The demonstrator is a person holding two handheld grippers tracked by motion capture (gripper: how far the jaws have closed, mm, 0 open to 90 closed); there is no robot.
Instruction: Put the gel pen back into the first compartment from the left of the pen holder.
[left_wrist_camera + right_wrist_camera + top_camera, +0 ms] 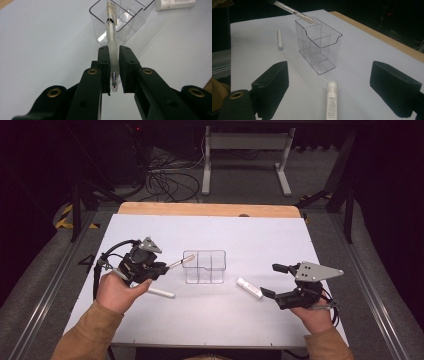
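Clear plastic pen (pixel 111 40) is what we are clamping in our left hand-held gripper (pixel 114 67), its far end touching the clear compartmented plastic organizer's (pixel 217 255) rim; our right hand-held gripper (pixel 337 82) is gaping empty.

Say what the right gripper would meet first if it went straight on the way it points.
Probably the white tube, lying on the table between the open right gripper jaws. Beyond it stands the clear organizer. Depth is unclear, so the jaws may pass over the tube.

Organizer (pixel 204 267) mid-table, marker (pixel 159 293) to its left, tube (pixel 249 288) to its right
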